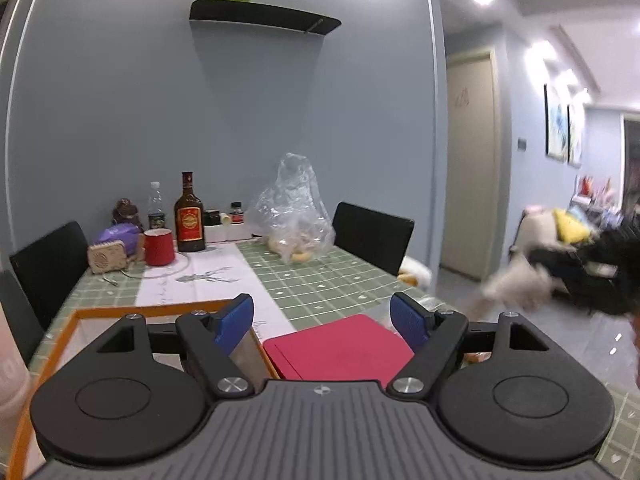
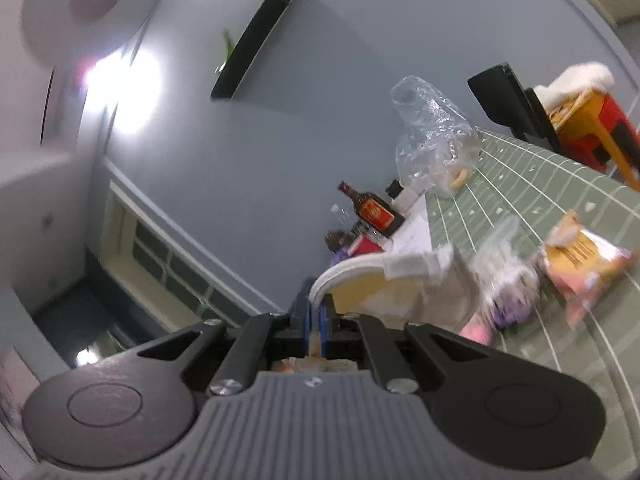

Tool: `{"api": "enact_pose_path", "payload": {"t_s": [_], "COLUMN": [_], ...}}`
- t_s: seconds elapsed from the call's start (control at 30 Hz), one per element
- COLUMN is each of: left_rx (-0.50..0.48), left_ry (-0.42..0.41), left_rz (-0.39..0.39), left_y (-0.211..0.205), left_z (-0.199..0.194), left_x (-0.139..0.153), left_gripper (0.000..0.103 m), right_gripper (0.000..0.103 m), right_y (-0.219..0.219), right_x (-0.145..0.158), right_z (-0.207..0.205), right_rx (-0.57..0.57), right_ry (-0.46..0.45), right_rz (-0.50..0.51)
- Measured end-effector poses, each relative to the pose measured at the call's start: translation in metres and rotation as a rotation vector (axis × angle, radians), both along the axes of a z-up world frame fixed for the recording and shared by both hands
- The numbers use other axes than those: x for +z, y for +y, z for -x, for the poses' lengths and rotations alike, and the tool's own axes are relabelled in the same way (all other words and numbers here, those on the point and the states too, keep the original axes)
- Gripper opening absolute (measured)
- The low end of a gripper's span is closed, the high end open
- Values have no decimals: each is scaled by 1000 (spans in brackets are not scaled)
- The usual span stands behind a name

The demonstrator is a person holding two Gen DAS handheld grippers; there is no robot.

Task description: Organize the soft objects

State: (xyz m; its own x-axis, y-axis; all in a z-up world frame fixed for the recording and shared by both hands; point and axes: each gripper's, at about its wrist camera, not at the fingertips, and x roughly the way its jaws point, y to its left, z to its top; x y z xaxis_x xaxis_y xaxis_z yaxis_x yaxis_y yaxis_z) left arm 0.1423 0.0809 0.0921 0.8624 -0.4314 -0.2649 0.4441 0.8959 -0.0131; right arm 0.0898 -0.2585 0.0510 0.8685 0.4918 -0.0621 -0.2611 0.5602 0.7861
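Right gripper (image 2: 316, 316) is clamped on the edge of a white-and-tan soft thing (image 2: 400, 284), maybe a slipper or plush, hanging just above the green checked table (image 2: 520, 184) at lower centre of the right wrist view. So I'd say I'm mid-carry. Left gripper (image 1: 322, 320) is wide open and empty over a red folded cloth (image 1: 340, 348), beside the orange-rimmed tray (image 1: 80, 314) at lower left, which looks like the drop spot; next I need to swing across and release there.

tablecloth (image 1: 320, 280) – matt cloth | bag (image 1: 292, 208) – glossy crinkled plastic | bottle (image 1: 189, 216) – glossy glass
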Motion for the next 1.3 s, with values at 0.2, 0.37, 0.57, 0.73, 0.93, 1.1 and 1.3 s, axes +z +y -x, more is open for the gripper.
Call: {"api": "enact_pose_path", "payload": {"t_s": [0.2,0.37,0.57,0.73,0.93,1.1,1.3], "left_rx": [-93,-118,-181,-267,-334,-409,-468], "left_ry": [-8,-6,39,90,126,193,196], "left_rz": [50,24,-19,-13,-7,-39,-84], "left_y": [5,5,5,12,10,-1,-5], "left_z": [4,6,1,3,2,-1,5], "left_x": [-3,-12,-26,-27,-29,-38,-44], "left_gripper": [91,91,91,89,90,89,90], "right_gripper": [3,3,25,64,100,100,97], "right_y": [31,56,77,64,61,60,78], "right_x": [-40,-68,-99,-88,-34,-32,-64], "right_z": [57,72,75,107,131,64,-19], "right_rx": [104,216,222,191,-154,-216,-253], "right_ry": [80,197,396,402,206,198,301], "right_rz": [80,125,274,333,641,708,933]}}
